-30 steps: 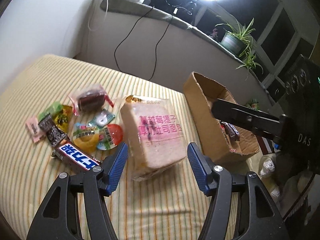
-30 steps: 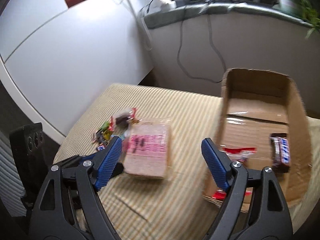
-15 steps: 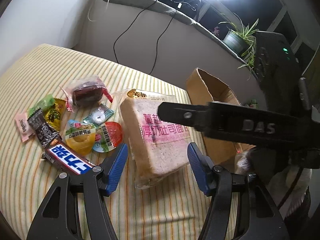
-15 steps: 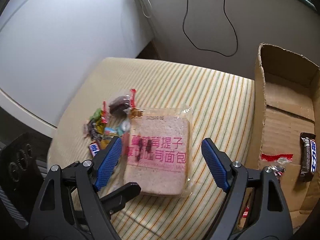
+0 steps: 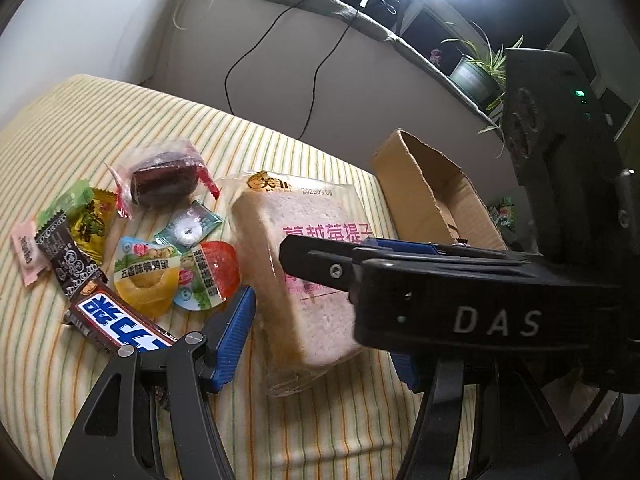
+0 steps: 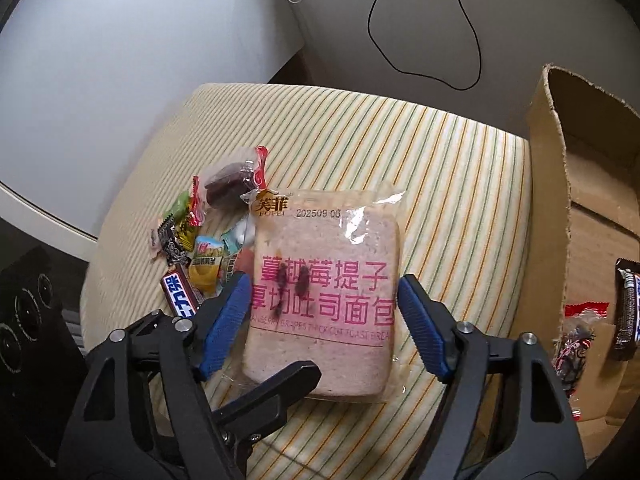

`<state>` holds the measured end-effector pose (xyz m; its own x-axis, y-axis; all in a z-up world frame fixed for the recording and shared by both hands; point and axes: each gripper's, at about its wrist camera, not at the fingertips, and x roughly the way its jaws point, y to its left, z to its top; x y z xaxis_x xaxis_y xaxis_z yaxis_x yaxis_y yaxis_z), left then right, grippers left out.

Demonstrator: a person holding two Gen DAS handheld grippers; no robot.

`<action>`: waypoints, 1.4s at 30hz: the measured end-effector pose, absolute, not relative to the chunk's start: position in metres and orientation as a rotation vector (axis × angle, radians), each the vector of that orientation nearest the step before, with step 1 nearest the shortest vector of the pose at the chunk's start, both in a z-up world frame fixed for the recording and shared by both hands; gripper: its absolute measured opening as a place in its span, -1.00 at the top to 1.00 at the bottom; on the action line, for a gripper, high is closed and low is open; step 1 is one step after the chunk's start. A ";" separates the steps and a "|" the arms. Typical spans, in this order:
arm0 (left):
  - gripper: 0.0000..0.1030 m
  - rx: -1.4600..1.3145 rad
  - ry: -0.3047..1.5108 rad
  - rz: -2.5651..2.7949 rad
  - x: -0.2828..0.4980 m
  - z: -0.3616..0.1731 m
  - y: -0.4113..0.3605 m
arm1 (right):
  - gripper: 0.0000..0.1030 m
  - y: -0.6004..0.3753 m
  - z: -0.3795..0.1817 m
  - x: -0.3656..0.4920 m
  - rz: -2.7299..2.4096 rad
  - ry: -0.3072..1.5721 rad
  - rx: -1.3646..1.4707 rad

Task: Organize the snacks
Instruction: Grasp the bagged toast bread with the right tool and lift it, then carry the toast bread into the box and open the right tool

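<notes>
Two tongs, right tongs [image 6: 322, 322] just narrowing and left tongs [image 5: 320, 336] spread, straddle the bagged bread [image 6: 324, 296], unpinched, on the striped counter [image 6: 460, 184]; the cardboard box [image 6: 592, 208] waits at three o'clock. Next: pinch, lift.

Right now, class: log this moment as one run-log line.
right gripper: open, jaws closing around bread pack | left gripper: open | cardboard box: holds two snacks

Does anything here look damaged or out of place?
The cardboard box looks worn: its top edge is ragged and torn. Most small snacks still lie in a loose heap on the striped cloth beside the bagged bread, not in the box. Nothing looks spilled or crushed.
</notes>
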<state>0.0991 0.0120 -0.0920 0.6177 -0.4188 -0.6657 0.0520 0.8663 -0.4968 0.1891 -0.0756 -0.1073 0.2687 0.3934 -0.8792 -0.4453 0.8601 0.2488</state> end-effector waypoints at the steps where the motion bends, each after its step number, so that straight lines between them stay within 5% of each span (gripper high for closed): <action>1: -0.19 -0.460 0.871 -0.282 0.099 -0.093 0.012 | -0.39 -0.076 -0.106 0.188 0.569 1.170 -0.048; 11: -0.22 -0.448 0.854 -0.271 0.096 -0.088 0.013 | -0.03 -0.083 -0.094 0.181 0.570 1.148 -0.053; 42: -0.22 -0.310 0.734 -0.419 0.142 -0.021 -0.076 | 0.00 -0.187 -0.016 0.201 0.468 0.958 0.025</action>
